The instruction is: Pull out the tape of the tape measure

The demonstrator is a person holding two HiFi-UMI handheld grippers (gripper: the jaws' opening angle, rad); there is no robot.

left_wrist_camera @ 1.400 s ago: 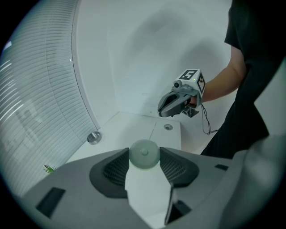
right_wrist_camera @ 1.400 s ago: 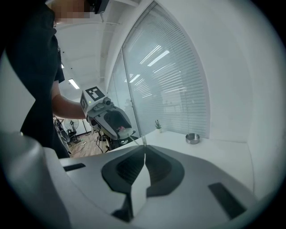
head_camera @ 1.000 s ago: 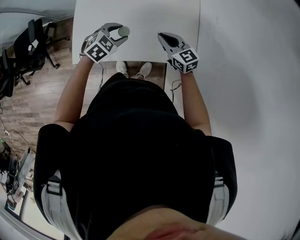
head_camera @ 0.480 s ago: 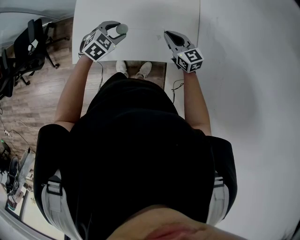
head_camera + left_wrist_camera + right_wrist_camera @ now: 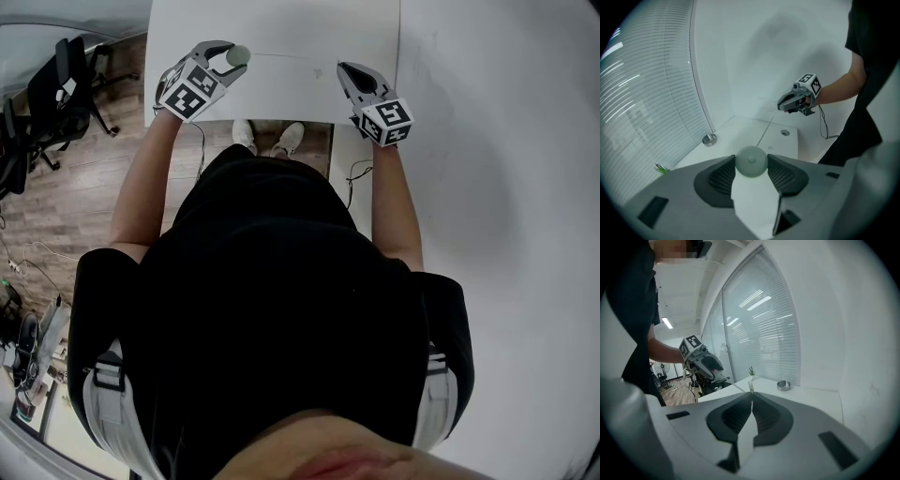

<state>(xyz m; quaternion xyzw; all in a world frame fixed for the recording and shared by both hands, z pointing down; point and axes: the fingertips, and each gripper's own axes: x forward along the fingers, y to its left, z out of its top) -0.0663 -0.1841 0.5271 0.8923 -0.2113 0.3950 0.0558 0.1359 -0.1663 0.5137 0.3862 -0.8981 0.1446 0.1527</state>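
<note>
Head view looks down on us reaching over a white surface [image 5: 281, 23]. Our left gripper [image 5: 232, 58] holds the round grey tape measure [image 5: 751, 161] over the left part of that surface. Its jaws are partway apart and press on the case from both sides. Our right gripper [image 5: 343, 69] is well apart to the right, with its jaws together on the end of the thin tape [image 5: 286, 56]. The tape runs as a fine line from the case across to them. A small metal bowl [image 5: 709, 138] sits farther back by the blinds.
</note>
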